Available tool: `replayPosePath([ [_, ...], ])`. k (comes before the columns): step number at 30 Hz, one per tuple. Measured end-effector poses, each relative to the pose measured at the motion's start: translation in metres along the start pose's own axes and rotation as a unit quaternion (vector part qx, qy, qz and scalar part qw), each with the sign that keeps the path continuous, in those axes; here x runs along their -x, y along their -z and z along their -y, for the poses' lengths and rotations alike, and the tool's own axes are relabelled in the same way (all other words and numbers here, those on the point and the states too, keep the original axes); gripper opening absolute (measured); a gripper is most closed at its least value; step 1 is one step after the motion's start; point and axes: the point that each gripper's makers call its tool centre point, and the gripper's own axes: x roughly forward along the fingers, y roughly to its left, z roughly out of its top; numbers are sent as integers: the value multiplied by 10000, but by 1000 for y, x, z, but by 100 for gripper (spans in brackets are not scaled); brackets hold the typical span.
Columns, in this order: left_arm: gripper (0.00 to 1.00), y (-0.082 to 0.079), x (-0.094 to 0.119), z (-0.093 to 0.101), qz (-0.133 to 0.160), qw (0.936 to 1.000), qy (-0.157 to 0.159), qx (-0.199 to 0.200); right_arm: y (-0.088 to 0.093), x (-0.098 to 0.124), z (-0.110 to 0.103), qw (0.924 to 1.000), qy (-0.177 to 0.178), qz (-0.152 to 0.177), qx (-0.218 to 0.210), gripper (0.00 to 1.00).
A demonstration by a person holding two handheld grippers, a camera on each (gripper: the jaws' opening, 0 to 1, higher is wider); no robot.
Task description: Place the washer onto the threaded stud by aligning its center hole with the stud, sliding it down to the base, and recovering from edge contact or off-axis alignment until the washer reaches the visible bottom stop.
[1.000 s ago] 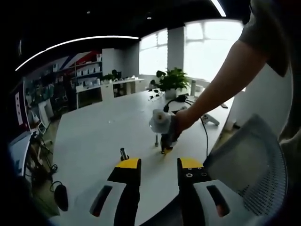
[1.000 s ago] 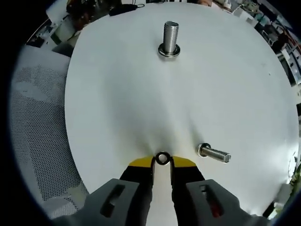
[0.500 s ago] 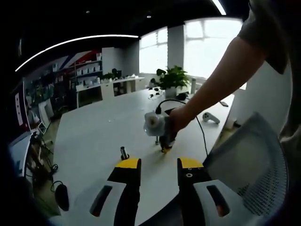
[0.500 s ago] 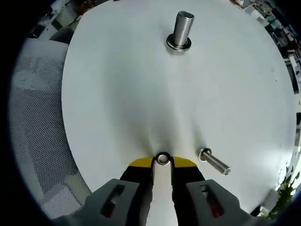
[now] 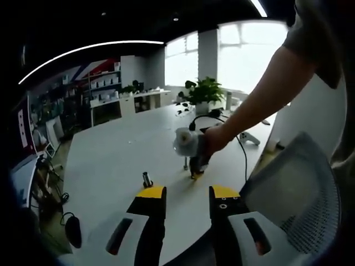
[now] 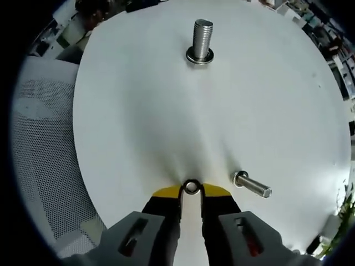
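Stud (image 6: 199,41) shifted; washer (image 6: 191,187) seemingly pinched, table (image 6: 138,122) open.

Daylight pours through the large windows (image 5: 244,52) at the far end of the room and blows them out to near white in the left gripper view. A curved ceiling light strip (image 5: 89,50) glows against an otherwise dark ceiling. The room's left side stays dim and murky. The white bench (image 6: 233,122) is evenly bright in the right gripper view, nearly overexposed, with only faint soft shadows under the upright threaded stud (image 6: 201,40) and the lying bolt (image 6: 252,186). Fisheye distortion bends straight edges strongly toward the borders, and detail there is soft. Focus on the bench centre is crisp.
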Motion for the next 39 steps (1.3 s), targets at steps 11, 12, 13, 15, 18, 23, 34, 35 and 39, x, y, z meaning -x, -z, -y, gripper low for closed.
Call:
replayPosePath([
  [11, 29, 1, -1, 1, -29, 10000, 16, -47, -2, 1, -1, 9976, -80, 435, -527, 13],
  [12, 29, 1, -1, 1, -41, 10000, 17, -41, -2, 1, 1, 9967, -93, 463, -666, 13],
  [13, 29, 1, -1, 1, -38, 10000, 18, -39, 0, 1, 3, 9965, -80, 471, -689, 13],
  [15, 29, 1, -1, 1, -17, 10000, 6, -42, 1, 4, 6, 9951, -77, 560, -817, 13],
  [18, 29, 2, -1, 0, -40, 10000, 1, -26, 3, 11, 10, 9937, -74, 614, -932, 13],
  [23, 29, 2, -1, 0, -42, 10000, -3, -28, 7, 23, 20, 9920, 45, 695, -1056, 13],
  [34, 29, 2, 0, 0, -30, 10000, -22, -19, 2, 46, 45, 9838, 389, 1062, -1393, 13],
  [35, 29, 2, -1, -1, -35, 10000, -29, -20, -1, 50, 49, 9835, 531, 1146, -1296, 13],
  [39, 29, 1, 0, -2, -15, 10000, -44, 0, -9, 59, 57, 9819, 754, 1302, -1152, 13],
])
